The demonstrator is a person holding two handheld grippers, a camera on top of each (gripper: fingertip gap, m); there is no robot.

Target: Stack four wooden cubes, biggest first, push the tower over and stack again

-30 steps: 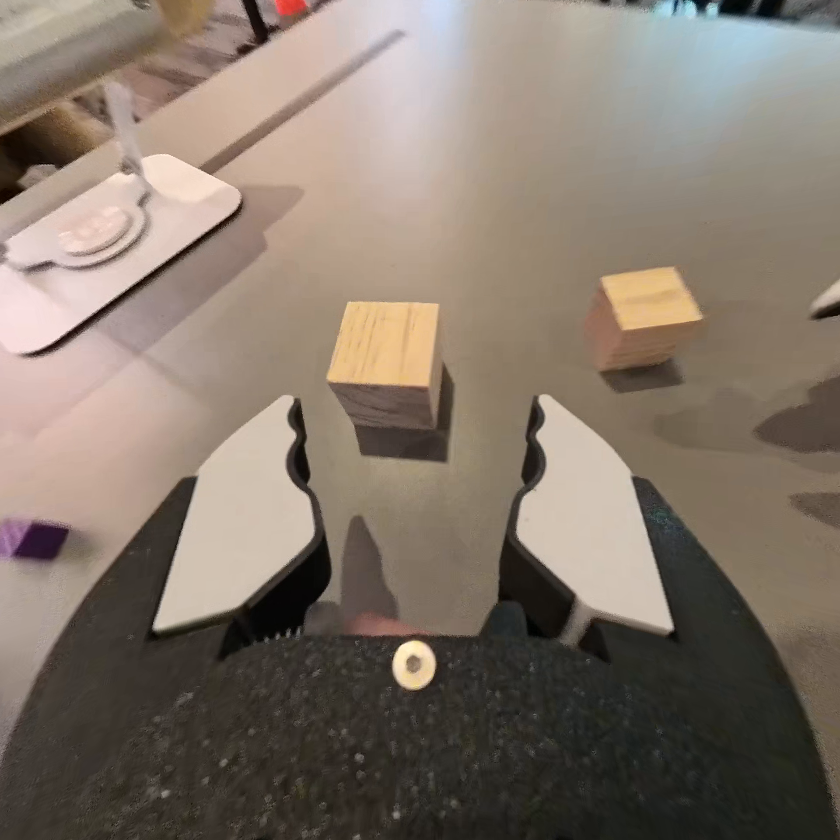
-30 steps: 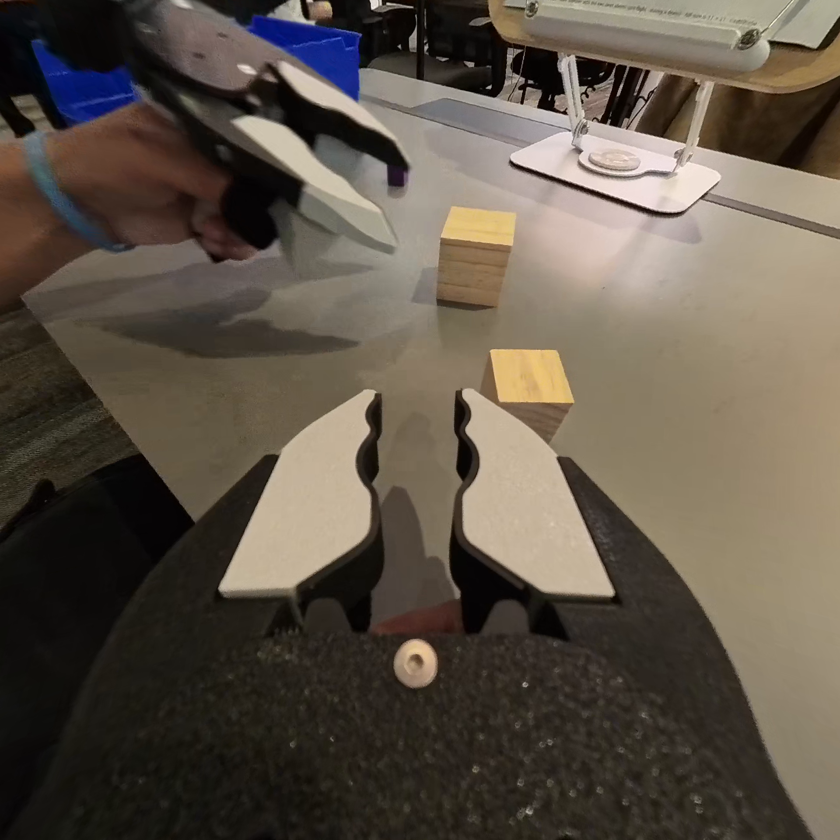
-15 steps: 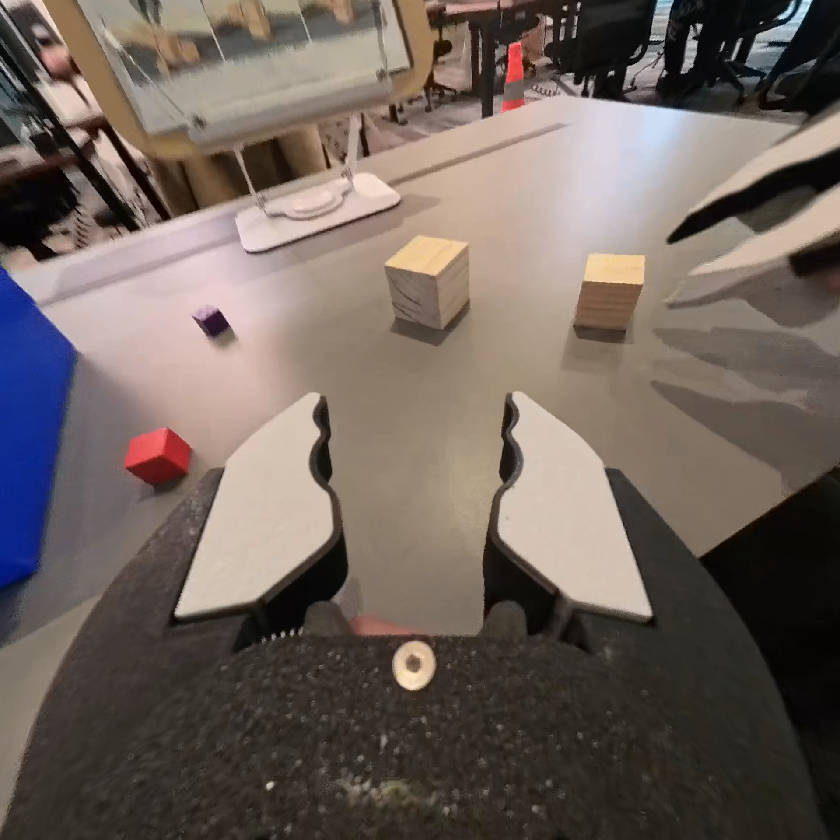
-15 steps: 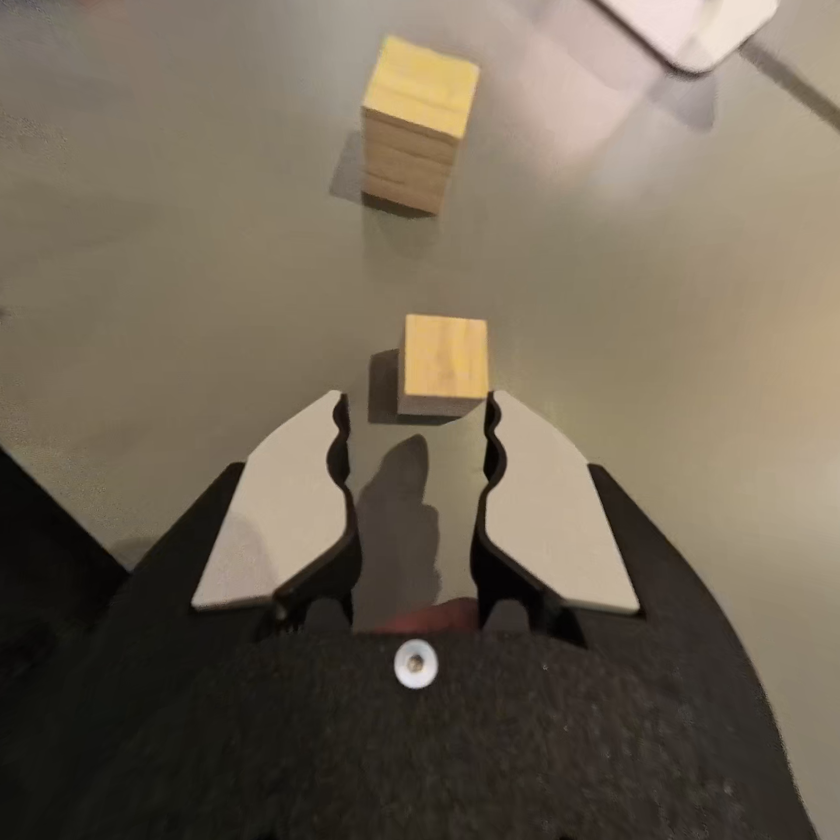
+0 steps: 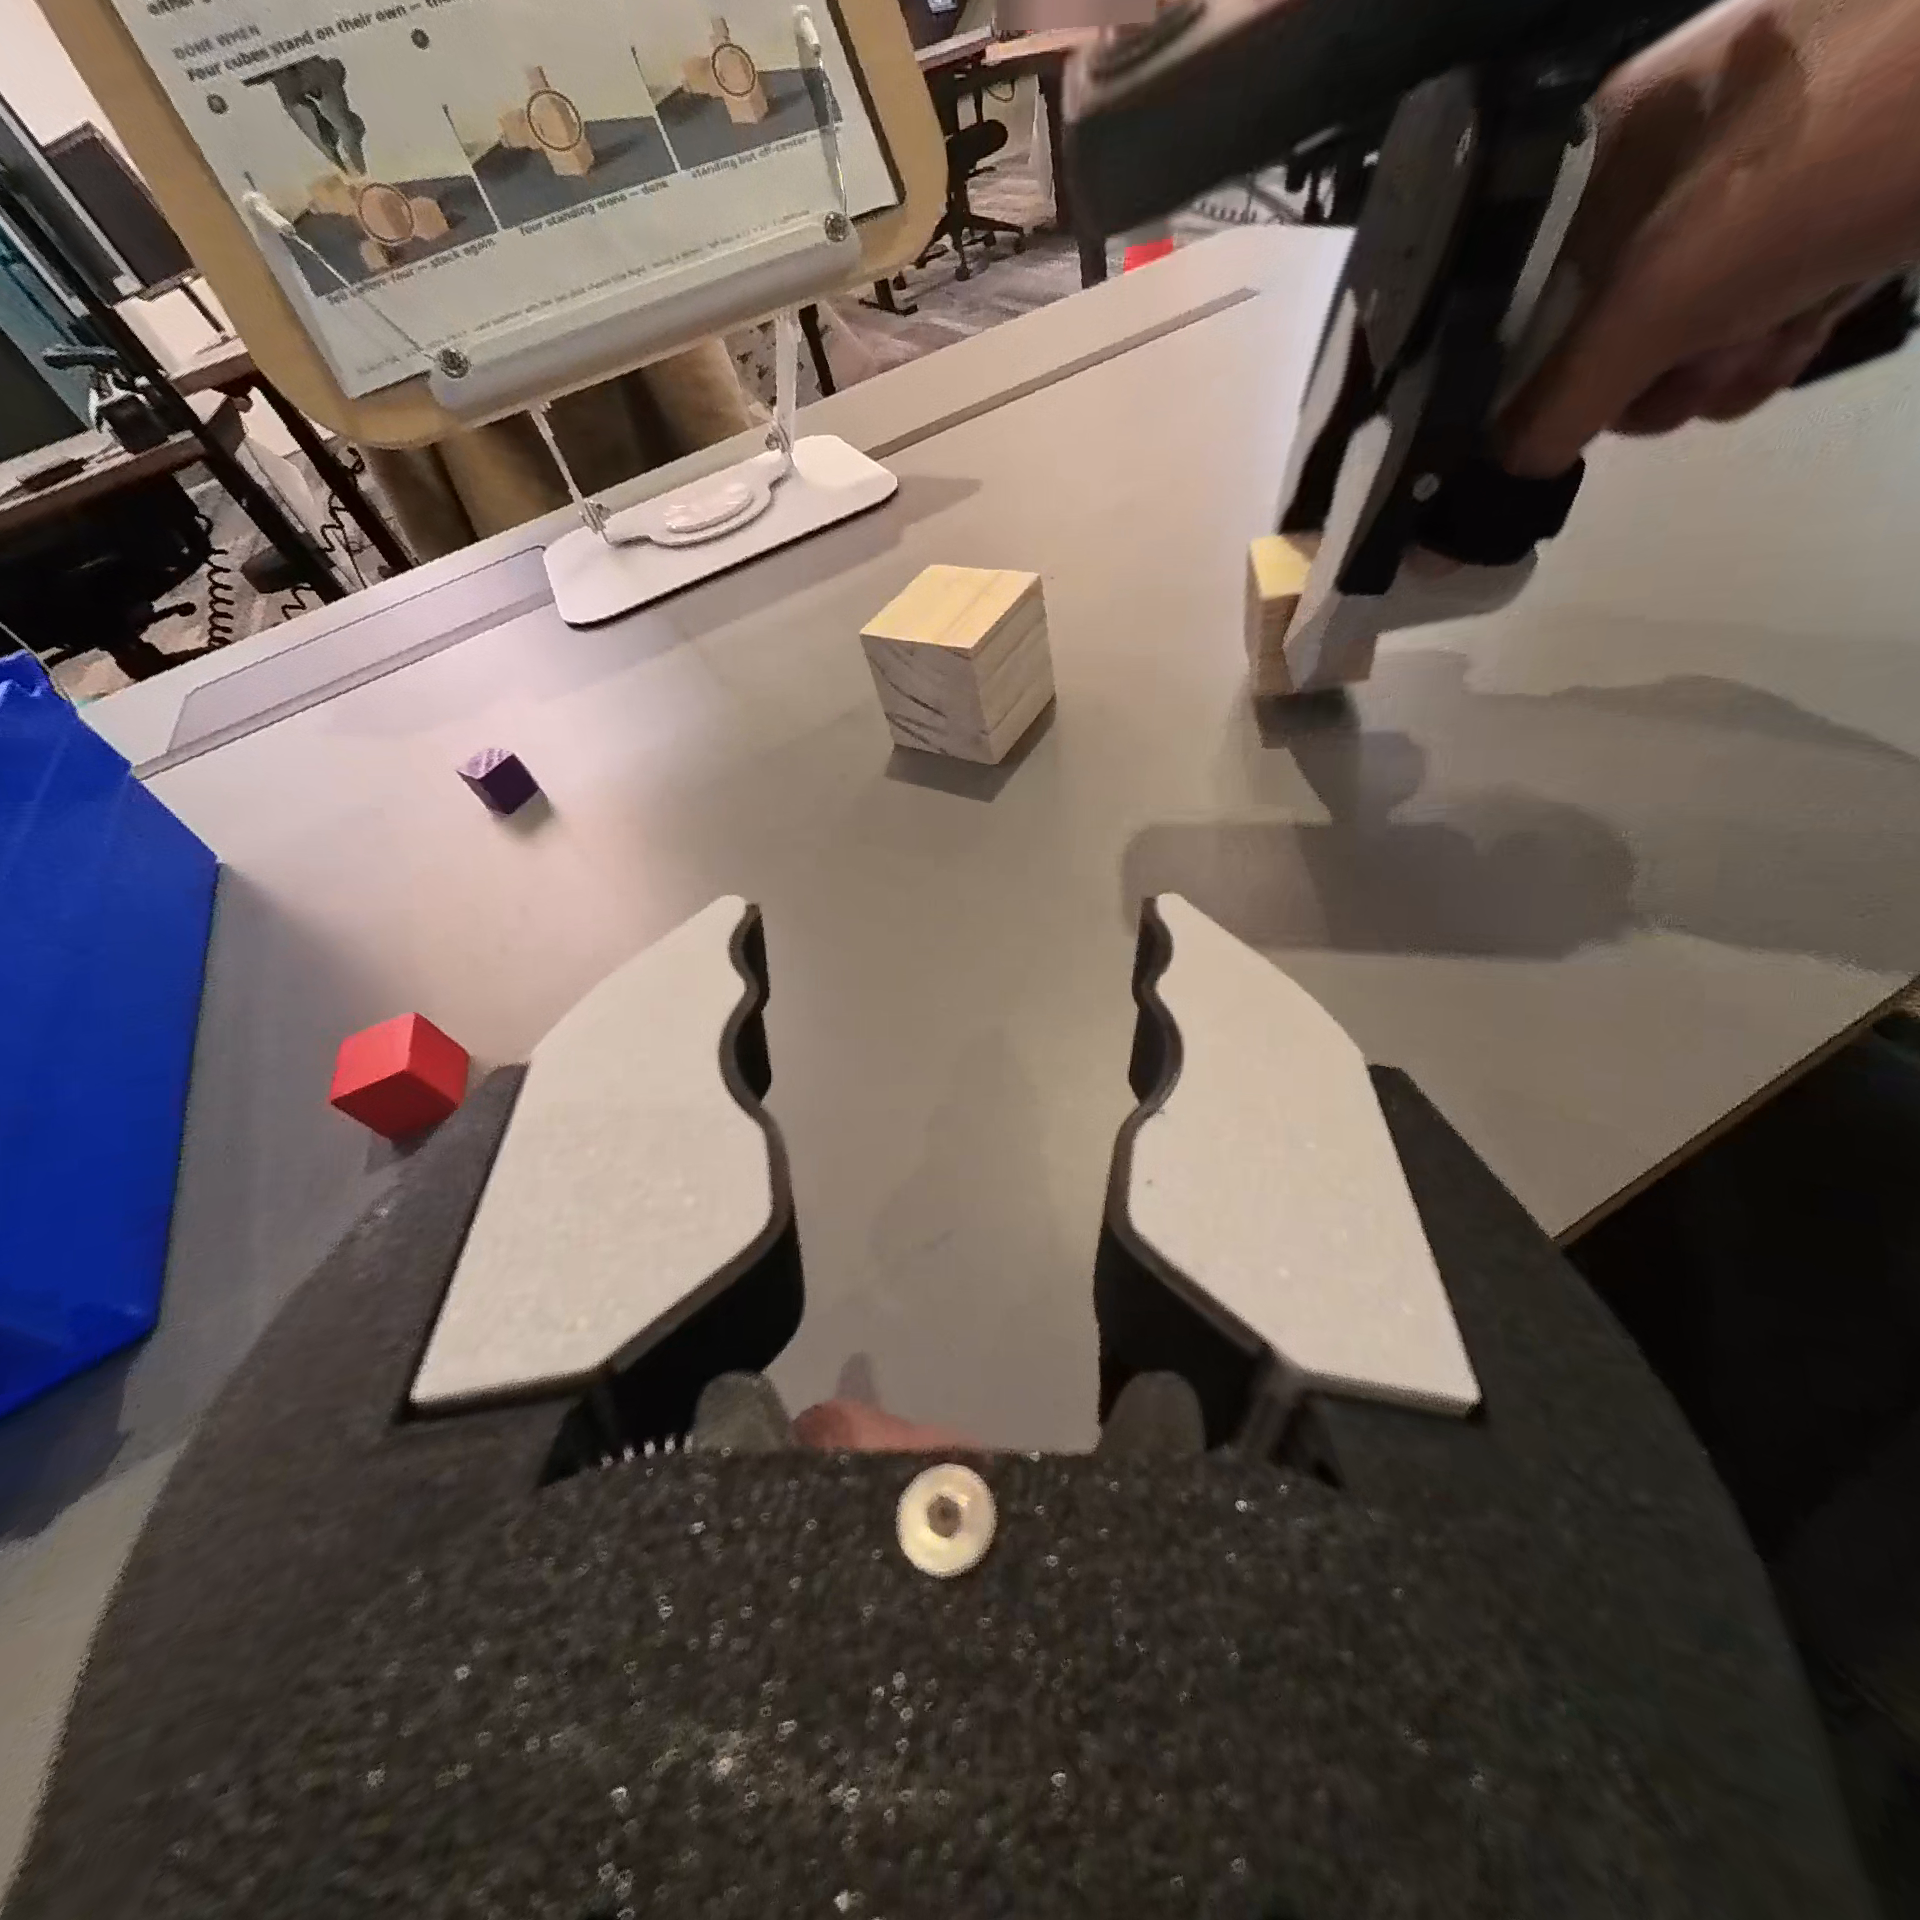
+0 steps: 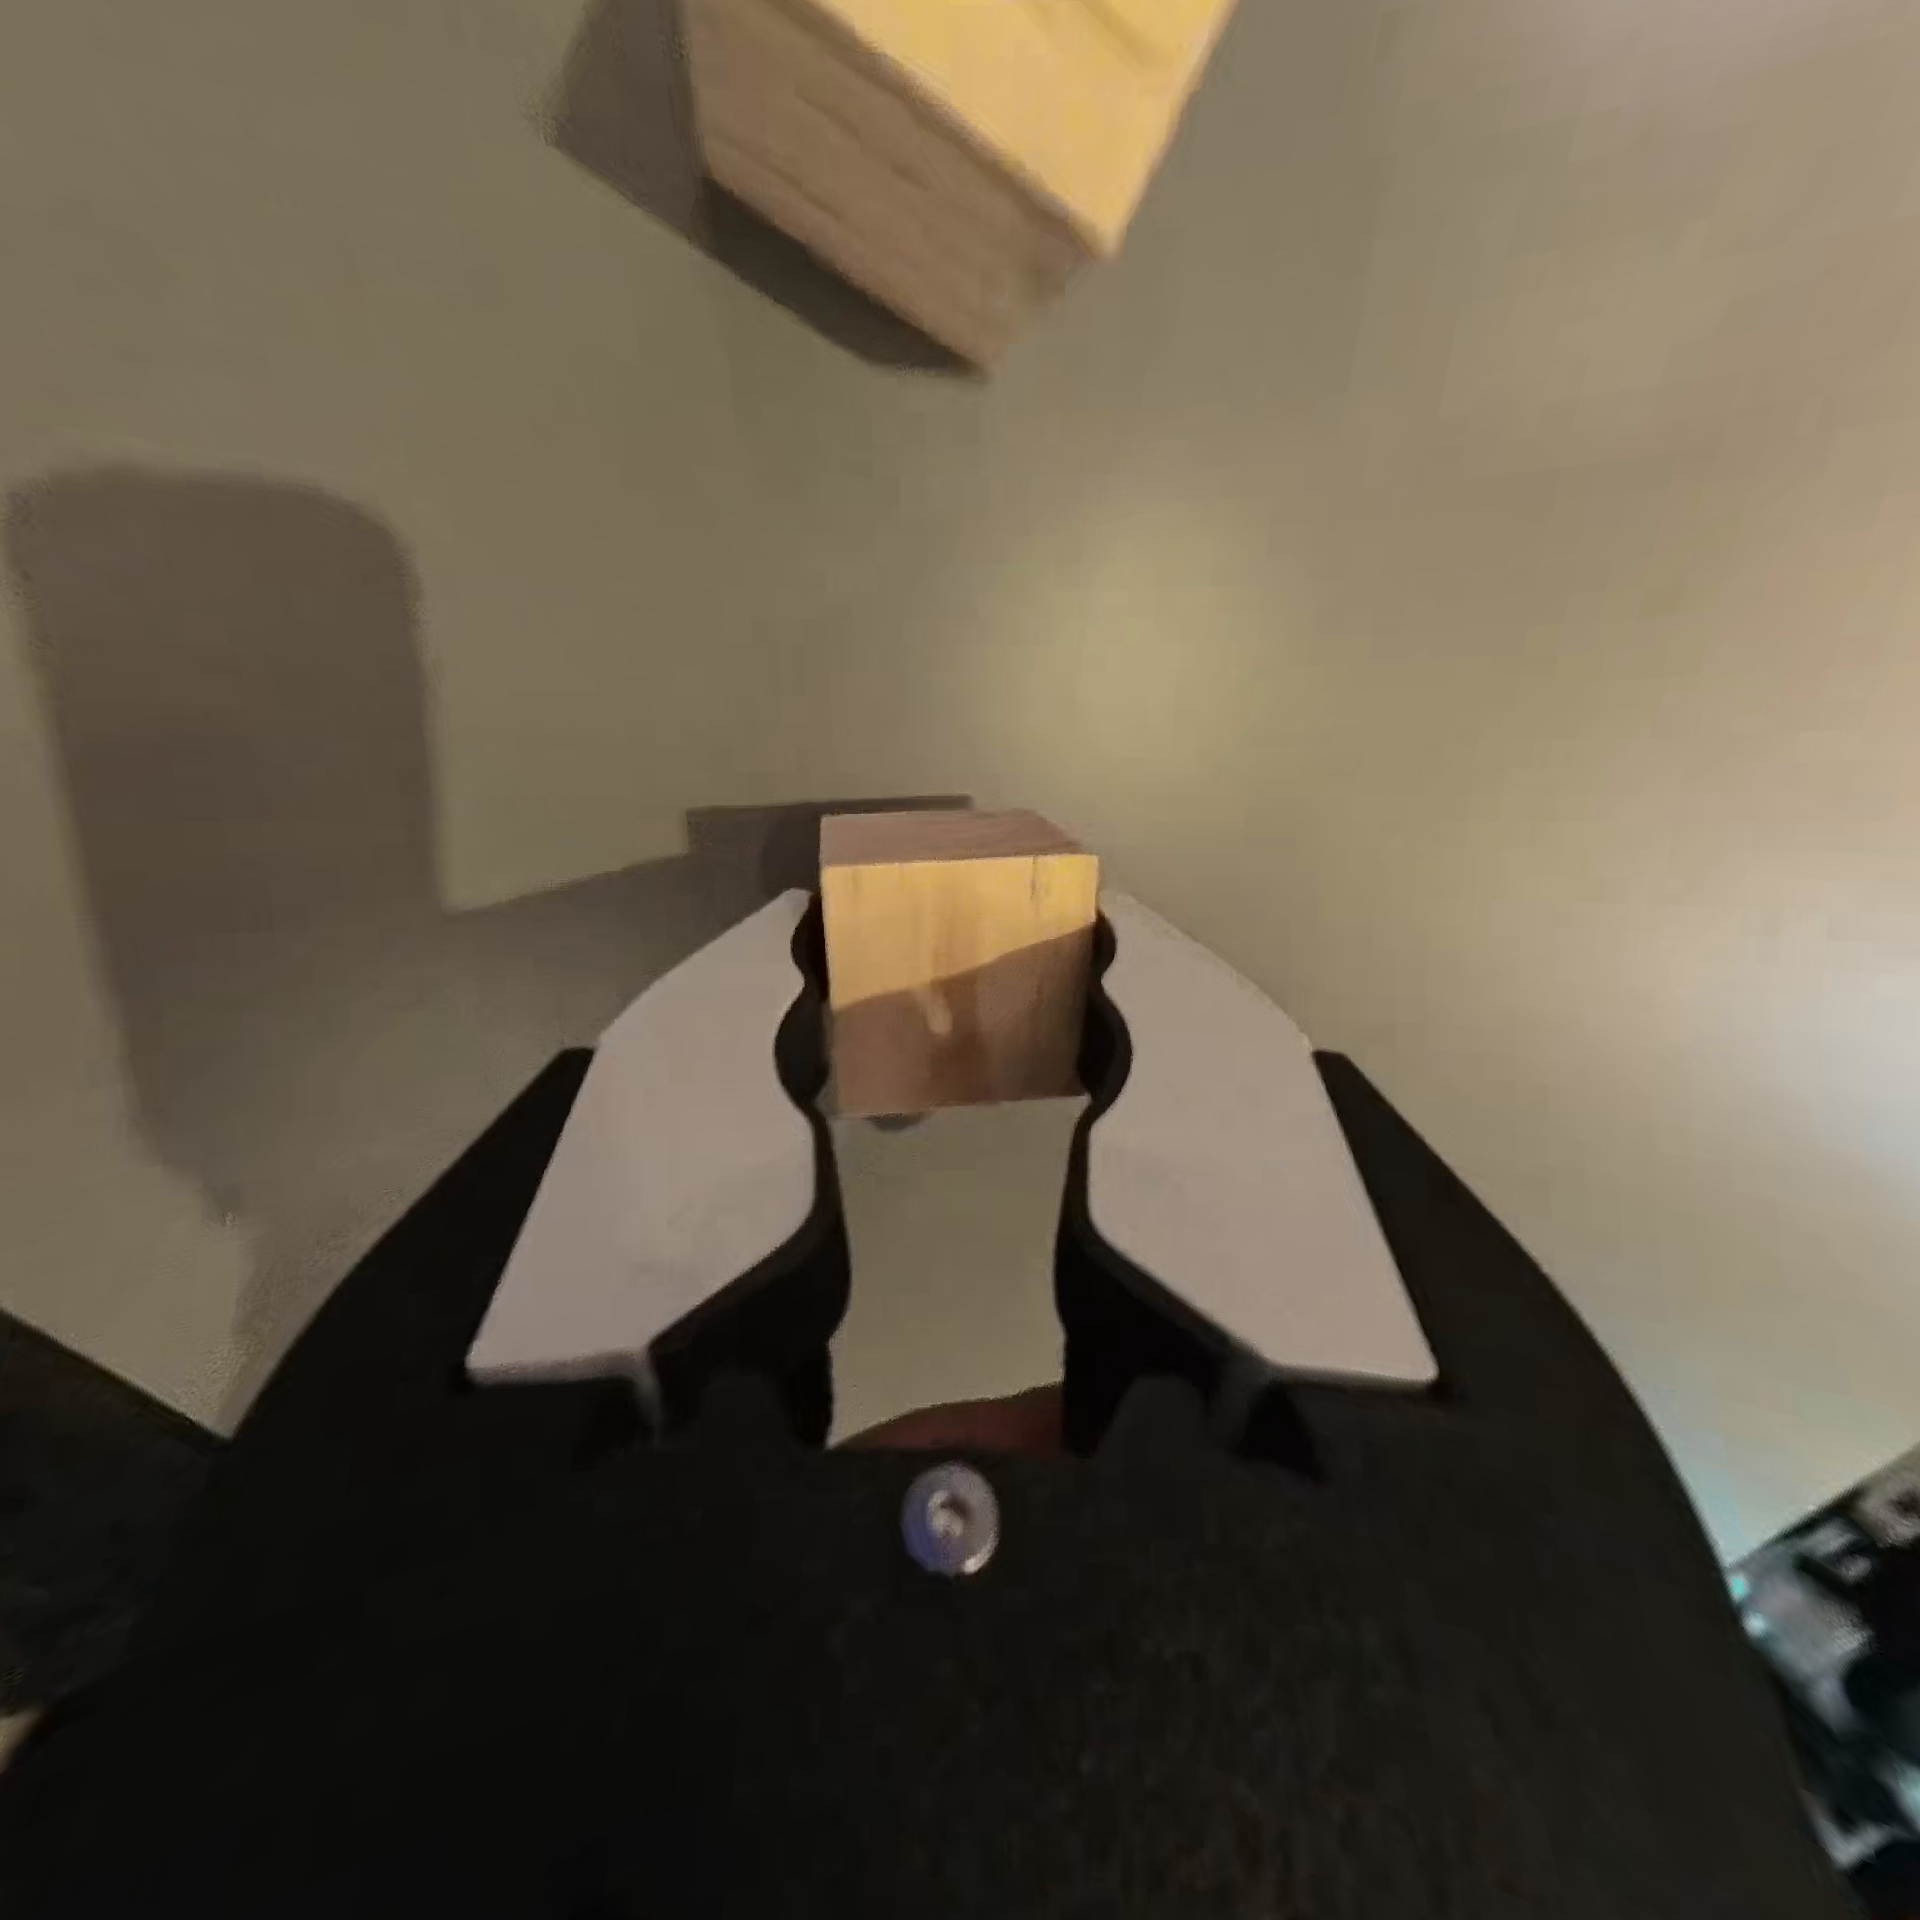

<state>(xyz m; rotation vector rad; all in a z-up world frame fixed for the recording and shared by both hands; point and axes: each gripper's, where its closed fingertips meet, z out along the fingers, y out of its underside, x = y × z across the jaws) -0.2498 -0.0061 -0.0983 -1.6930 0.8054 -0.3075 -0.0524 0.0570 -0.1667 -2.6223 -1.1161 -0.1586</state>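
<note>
The big wooden cube (image 5: 961,660) stands on the grey table (image 5: 935,883), far ahead of my left gripper (image 5: 945,925), which is open and empty above the table. To its right is a smaller wooden cube (image 5: 1270,613). My right gripper (image 5: 1351,623) comes down on it from above, held by a hand. In the right wrist view the right gripper (image 6: 956,914) is shut on the smaller wooden cube (image 6: 956,956), fingertips against its two sides. The big cube (image 6: 935,135) shows blurred beyond it. A small purple cube (image 5: 501,779) and a red cube (image 5: 400,1070) lie to the left.
A blue bin (image 5: 73,1039) stands at the left edge. A sheet holder on a white base (image 5: 717,520) stands at the back of the table. The table's near-right edge (image 5: 1714,1122) is close to my left gripper.
My left gripper drew back from the big cube and stays open. My right gripper came down over the smaller cube and closed on its sides.
</note>
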